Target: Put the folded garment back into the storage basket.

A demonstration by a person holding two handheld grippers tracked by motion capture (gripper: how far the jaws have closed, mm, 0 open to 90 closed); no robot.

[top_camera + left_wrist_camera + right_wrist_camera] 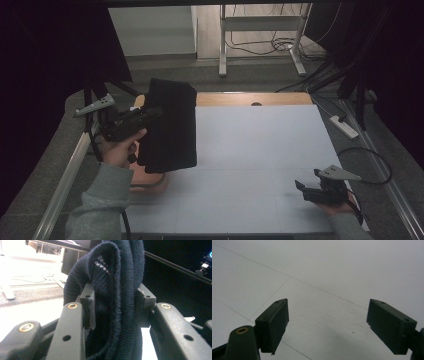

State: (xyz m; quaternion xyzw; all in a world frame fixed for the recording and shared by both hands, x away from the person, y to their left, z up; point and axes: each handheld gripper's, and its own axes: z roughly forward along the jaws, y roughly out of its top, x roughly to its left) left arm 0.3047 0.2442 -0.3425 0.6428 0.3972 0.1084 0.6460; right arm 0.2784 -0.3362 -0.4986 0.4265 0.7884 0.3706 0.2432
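A dark navy knitted garment (170,125) hangs folded above the table's left side, held up by my left gripper (150,114). In the left gripper view the jaws are shut on a thick fold of the knit (117,300), its ribbed edge rising above the pads. My right gripper (305,187) rests low near the table's front right edge, held by a hand. Seen in the right gripper view, its jaws (328,326) stand wide open over bare white table with nothing between them.
The white table top (255,160) has a wooden strip along its far edge. An orange-brown object (150,182) lies partly under the hanging garment at the left edge. A power strip (344,126) and cables lie on the grey floor at the right.
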